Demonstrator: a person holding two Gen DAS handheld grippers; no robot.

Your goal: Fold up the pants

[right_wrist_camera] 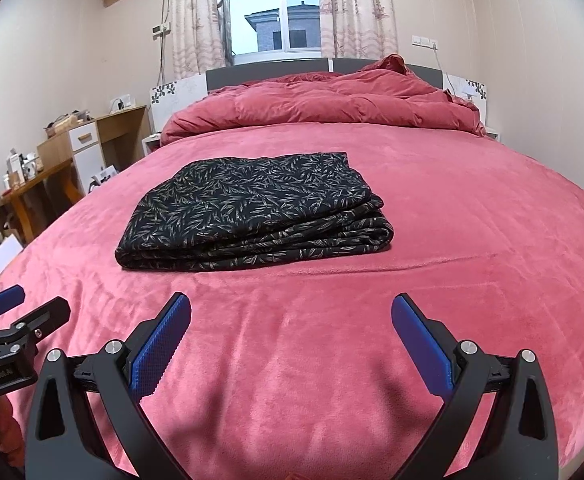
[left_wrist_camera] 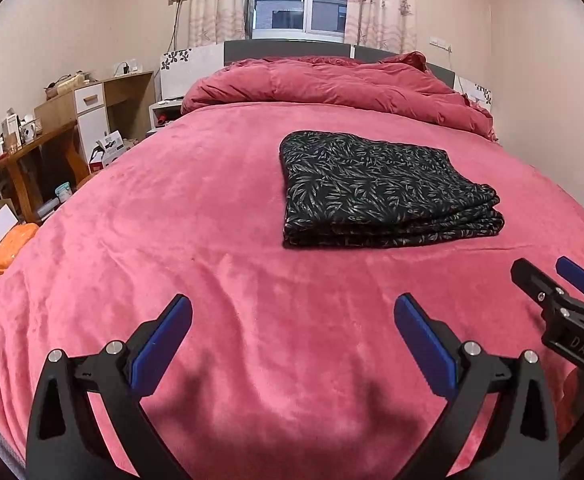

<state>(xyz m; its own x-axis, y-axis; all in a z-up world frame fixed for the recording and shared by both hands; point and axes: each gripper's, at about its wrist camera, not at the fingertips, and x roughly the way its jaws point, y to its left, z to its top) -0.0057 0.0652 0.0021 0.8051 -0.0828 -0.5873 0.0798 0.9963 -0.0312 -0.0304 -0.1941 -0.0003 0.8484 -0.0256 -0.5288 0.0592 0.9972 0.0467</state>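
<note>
My left claw (left_wrist_camera: 292, 320) is spread wide with nothing between its blue pads (left_wrist_camera: 159, 346), hanging over the near part of the bed (left_wrist_camera: 171, 208). My right claw (right_wrist_camera: 291, 322) is just as wide apart and empty, also above the pink blanket (right_wrist_camera: 472, 220) near the foot of the bed. The two sit side by side: from the left wrist view I see the right claw's tips at the right edge, and from the right wrist view the left claw's tips at the left edge. Neither touches the fabric ahead. The pants (left_wrist_camera: 384, 190), dark with a pale leaf print, lie folded in a neat stacked rectangle on the blanket, beyond both claws and apart from them. Further back a bunched red duvet (left_wrist_camera: 332, 86) lies against the headboard (left_wrist_camera: 283, 50), with a window (right_wrist_camera: 273, 8) behind. A wooden desk (left_wrist_camera: 39, 140) stands left of the bed.
</note>
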